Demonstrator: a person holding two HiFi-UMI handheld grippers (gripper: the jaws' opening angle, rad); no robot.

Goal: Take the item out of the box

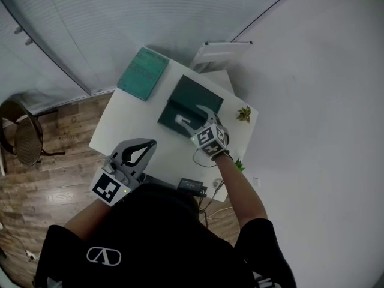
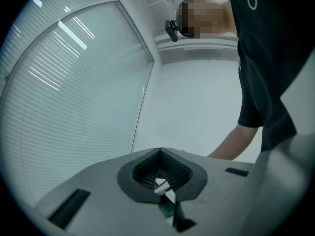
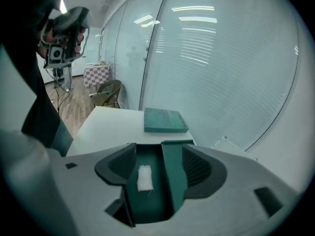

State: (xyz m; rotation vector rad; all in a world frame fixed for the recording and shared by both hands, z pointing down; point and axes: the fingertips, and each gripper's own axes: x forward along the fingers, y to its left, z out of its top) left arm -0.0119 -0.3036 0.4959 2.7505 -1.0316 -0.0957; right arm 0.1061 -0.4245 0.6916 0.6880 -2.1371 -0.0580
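Right gripper (image 3: pixel 158 147) gapes over box (image 3: pixel 147 206); white item (image 3: pixel 144 177) lies lengthwise along jaws.

Setting: office-type room, likely a meeting room or partitioned workspace.

Evidence:
- Full-height glass partition (image 1: pixel 150 17) with horizontal blinds across it, curving round the room; ceiling strip lights reflect in the glass.
- Plain white wall (image 1: pixel 318 101) on the other side.
- Wood-pattern floor (image 1: pixel 54 185).
- One white tabletop (image 1: pixel 138 131) set in the corner, with a small potted plant (image 1: pixel 243 114) at its edge.
- Round-backed visitor chair (image 1: pixel 24 134) against the glass.
- Loose cables (image 1: pixel 207 206) below the tabletop's near edge.
- Farther off, a small stand under a checked cloth (image 3: pixel 96 75).
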